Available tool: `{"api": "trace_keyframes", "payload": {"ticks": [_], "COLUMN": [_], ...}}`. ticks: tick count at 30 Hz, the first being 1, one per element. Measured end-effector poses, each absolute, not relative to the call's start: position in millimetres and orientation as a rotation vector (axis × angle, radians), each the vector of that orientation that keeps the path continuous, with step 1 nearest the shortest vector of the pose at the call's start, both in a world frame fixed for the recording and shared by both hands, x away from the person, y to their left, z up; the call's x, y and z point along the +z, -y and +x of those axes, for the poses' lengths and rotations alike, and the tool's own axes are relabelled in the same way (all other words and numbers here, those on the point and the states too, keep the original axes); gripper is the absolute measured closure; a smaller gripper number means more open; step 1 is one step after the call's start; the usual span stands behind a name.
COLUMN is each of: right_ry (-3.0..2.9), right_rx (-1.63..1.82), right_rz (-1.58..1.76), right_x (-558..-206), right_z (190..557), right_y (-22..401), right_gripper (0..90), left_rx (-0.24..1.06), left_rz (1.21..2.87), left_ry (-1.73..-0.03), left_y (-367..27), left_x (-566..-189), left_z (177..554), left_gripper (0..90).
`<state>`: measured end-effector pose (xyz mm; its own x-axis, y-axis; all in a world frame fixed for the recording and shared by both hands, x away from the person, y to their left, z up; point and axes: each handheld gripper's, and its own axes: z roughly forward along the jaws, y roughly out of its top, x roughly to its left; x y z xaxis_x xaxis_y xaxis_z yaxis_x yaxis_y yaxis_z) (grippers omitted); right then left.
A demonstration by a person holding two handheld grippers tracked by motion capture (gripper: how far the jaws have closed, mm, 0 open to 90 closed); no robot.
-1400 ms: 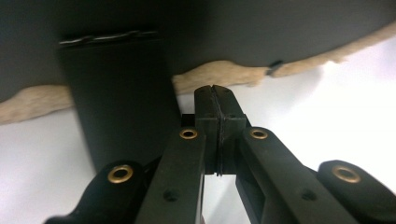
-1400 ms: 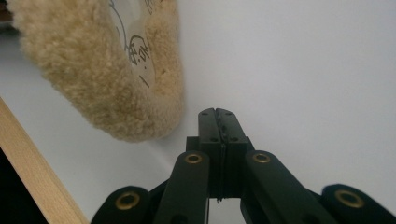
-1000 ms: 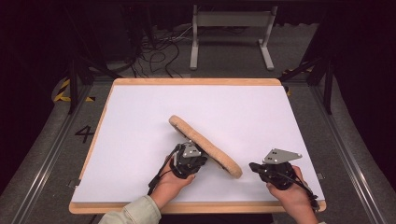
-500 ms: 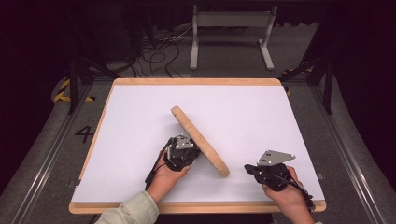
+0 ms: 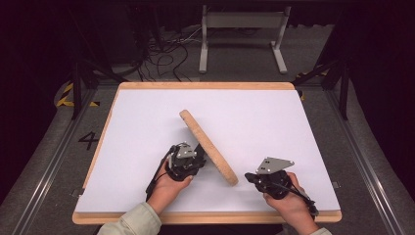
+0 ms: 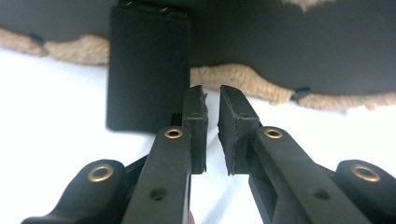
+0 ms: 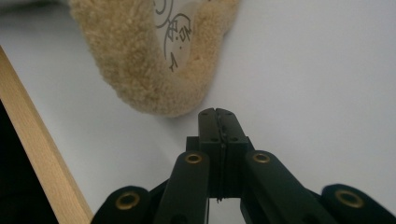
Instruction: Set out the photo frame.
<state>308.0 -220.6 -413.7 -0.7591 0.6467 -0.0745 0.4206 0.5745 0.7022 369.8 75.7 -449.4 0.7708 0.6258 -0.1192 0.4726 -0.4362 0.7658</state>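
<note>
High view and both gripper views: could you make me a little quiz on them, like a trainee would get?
1. Which has its jaws pressed fully together? A: left gripper. B: right gripper. C: both.
2. True or false: the left gripper is clamped on the fleecy panel.
3. In the left gripper view, what colour is the panel's back?

Key
1. B. Its pads meet with no gap.
2. False. Its jaws have just been opening; a narrow gap shows, with nothing between them.
3. Black, with a tan fleecy rim.
</note>
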Motion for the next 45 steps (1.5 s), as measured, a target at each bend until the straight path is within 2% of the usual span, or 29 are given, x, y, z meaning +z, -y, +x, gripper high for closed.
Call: {"api": "trace_keyframes", "payload": {"ticks": [9, 12, 20, 36, 45], "right_ry": [-2.572, -2.595, -2.654, -2.754, -2.782], "right_rx": [0.979, 0.980, 1.007, 1.064, 1.059], "right_rz": [0.779, 0.764, 0.687, 0.503, 0.449], "right_x": [-418, -417, -418, -422, -415], "right_z": [308, 304, 297, 294, 296], "right_y": [194, 187, 169, 121, 128], "right_gripper": [90.0, 90.0, 90.0, 90.0, 90.0], "left_rx": [0.209, 0.242, 0.218, 0.277, 0.286], "left_rz": [2.099, 2.107, 2.073, 2.039, 2.032], "left_ry": [-0.825, -0.818, -0.865, -0.965, -0.991], "left_y": [-110, -120, -148, -176, -183], "left_x": [-441, -439, -438, -442, -444], "left_z": [349, 341, 327, 318, 316], "left_gripper": [75.6, 73.8, 72.5, 72.3, 72.4]}}
